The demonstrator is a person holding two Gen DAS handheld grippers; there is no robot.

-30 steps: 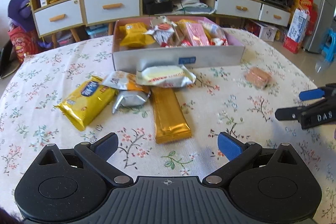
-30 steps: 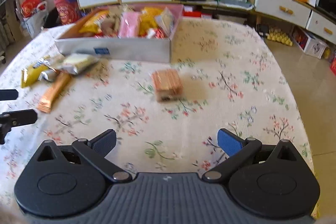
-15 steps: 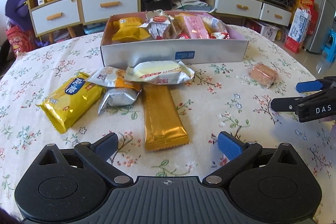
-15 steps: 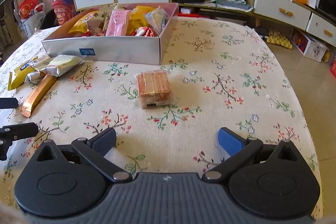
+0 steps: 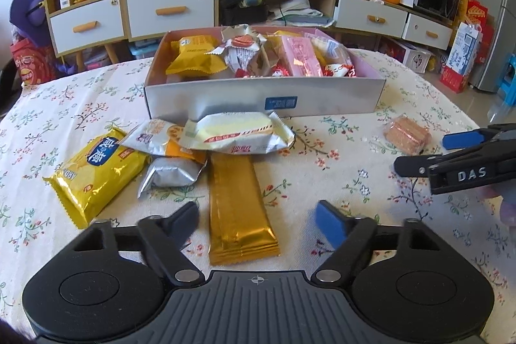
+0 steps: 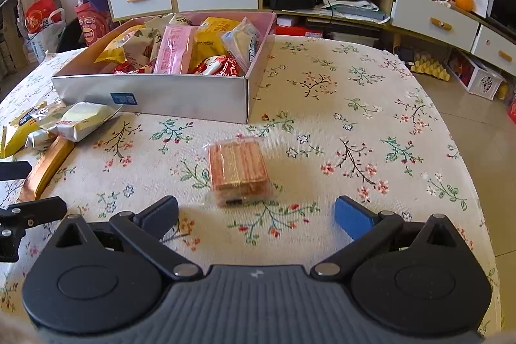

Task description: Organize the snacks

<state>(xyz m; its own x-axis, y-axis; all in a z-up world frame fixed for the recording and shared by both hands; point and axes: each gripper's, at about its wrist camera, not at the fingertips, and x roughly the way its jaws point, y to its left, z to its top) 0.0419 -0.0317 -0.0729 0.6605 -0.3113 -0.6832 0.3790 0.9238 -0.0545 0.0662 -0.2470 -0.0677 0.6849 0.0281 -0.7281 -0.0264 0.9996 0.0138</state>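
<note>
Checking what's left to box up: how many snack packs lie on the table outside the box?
6: yellow pack, white-orange pack, silver pack, white pack, gold bar clustered; wafer pack alone. Others may hide beneath.

flat gold foil bar wrapper [image 5: 238, 208]: shiny gold, between the fingers
cloth table cover [image 5: 338, 182]: cream, floral print
rectangular cardboard box [image 5: 225, 100]: silver-grey outside, pink inside

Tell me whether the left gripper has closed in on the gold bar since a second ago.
Yes. The left gripper has come nearer the gold bar, now between its closing jaws, untouched; the box looms larger.
</note>
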